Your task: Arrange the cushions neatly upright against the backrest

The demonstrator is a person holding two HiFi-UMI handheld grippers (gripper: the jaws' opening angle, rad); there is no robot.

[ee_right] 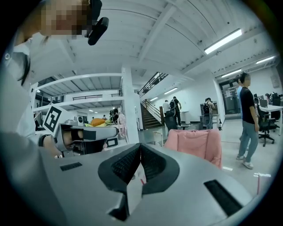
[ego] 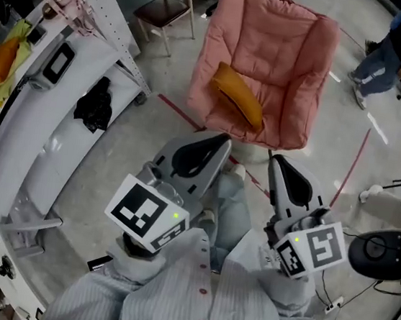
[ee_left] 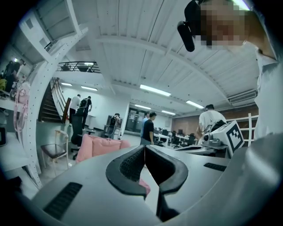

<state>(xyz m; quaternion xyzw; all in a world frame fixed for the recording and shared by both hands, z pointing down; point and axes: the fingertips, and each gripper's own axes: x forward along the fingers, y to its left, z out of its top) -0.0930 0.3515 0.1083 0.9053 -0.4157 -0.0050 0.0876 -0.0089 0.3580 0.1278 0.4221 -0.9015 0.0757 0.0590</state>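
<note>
A pink armchair [ego: 287, 43] is seen in the head view, standing on a grey floor [ego: 145, 134] marked with red tape lines [ego: 181, 113]. One orange cushion [ego: 239, 95] is held in its seat. The cushion lies slanted across the left part of the seat, and it is not set upright against the backrest. At the left side a white shelf unit [ego: 69, 103] is seen; a black crumpled thing [ego: 95, 104] rests on it, and an orange and yellow bundle [ego: 2, 62] lies farther up.

The left gripper [ego: 220, 144] and the right gripper [ego: 278, 162] are held side by side in front of the armchair. The cushion lies ahead of both, apart from them and touched by neither, and it is closer to the left gripper. In the left gripper view the jaws are pressed together with nothing between them, and the armchair is seen beyond them, a little to the left. In the right gripper view the jaws are also pressed together and empty, and the armchair stands ahead to the right.

Black and white square patterns are carried on the left marker cube [ego: 143, 214] and on the right marker cube [ego: 316, 249].
</note>
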